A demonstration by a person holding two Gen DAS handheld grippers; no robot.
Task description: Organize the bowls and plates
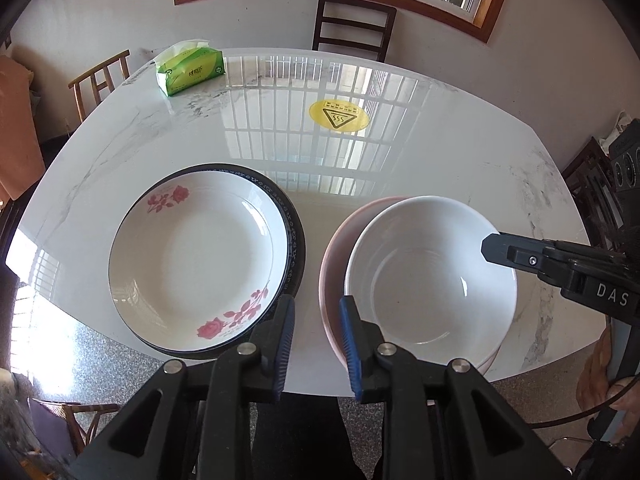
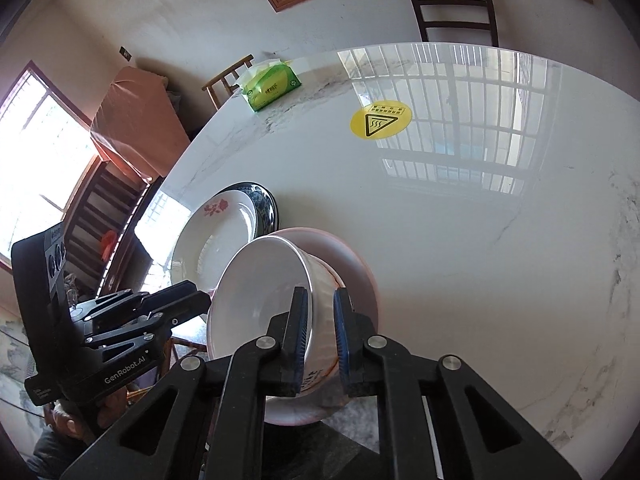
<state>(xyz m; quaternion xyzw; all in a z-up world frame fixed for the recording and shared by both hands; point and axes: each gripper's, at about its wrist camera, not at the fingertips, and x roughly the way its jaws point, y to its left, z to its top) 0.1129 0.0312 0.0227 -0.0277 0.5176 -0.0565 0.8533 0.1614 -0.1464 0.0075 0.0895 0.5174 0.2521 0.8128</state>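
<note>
A white bowl sits tilted in a pink dish at the table's near right. My right gripper is shut on the bowl's wall, one finger inside and one outside. To the left, a white plate with red roses lies on a dark blue-patterned plate. My left gripper hangs open over the gap between the two stacks, with only table showing between its fingers.
The white marble table carries a green tissue pack at the far left and a yellow warning sticker in the middle. Chairs stand at the far side and the left. The table's near edge lies just under the grippers.
</note>
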